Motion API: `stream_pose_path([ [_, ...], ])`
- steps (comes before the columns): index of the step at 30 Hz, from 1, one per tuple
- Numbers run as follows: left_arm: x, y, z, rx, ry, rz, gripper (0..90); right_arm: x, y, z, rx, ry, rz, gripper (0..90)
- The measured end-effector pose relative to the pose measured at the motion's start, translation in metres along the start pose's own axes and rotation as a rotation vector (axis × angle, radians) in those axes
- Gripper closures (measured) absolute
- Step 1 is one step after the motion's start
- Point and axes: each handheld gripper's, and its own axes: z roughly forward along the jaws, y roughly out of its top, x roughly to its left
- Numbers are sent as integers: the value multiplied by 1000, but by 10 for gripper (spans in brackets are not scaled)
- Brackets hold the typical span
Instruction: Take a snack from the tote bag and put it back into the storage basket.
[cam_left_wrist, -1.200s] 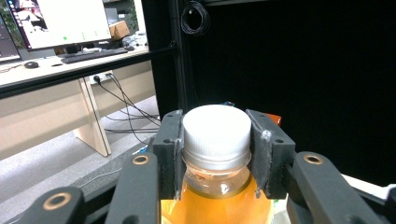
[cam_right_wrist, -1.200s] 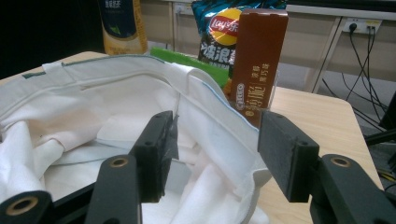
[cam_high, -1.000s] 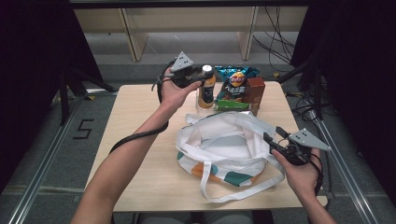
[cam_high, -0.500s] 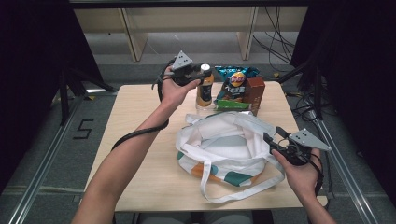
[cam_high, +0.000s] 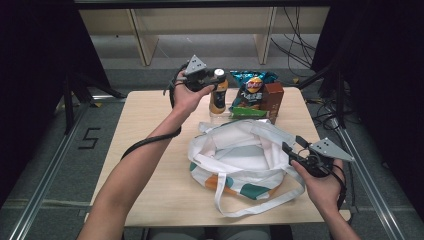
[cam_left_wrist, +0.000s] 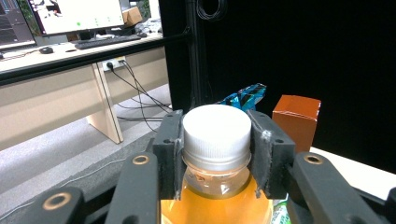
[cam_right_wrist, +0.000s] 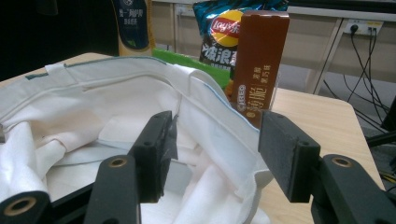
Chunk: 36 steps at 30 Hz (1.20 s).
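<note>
1. The left gripper (cam_high: 212, 82) is at the far side of the table (cam_high: 150, 125), and its jaws are closed on the neck of a bottle (cam_high: 218, 95) with orange drink, just under the white cap (cam_left_wrist: 216, 128).
2. In the left gripper view, both black pads press against the cap and neck from two sides, and the orange liquid is visible below them.
3. The bottle is upright near the far edge of the table, just beside a blue chips bag (cam_high: 252, 85) and a brown carton (cam_high: 272, 100); whether its base touches the table, I cannot tell.
4. A white tote bag (cam_high: 240, 160) lies in the middle of the table with its mouth open, and one long strap hangs toward the near edge.
5. The right gripper (cam_high: 295, 150) is at the right side of the bag. Its jaws are open, and the rim of the bag (cam_right_wrist: 219, 126) passes between them, but the pads do not press on it.
6. A green packet (cam_right_wrist: 191, 63) lies behind the bag, in front of the chips bag.
</note>
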Motion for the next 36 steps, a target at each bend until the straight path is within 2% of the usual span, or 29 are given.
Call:
stream_pose_path([
  [23, 2, -3, 9, 16, -2, 16, 587, 0, 0, 0, -11, -6, -11, 460],
  [31, 1, -4, 13, 21, -6, 13, 586, -1, 0, 1, -12, -1, -20, 460],
  [36, 2, -5, 14, 22, -10, 4, 587, 0, 0, 0, -10, -4, -9, 460],
])
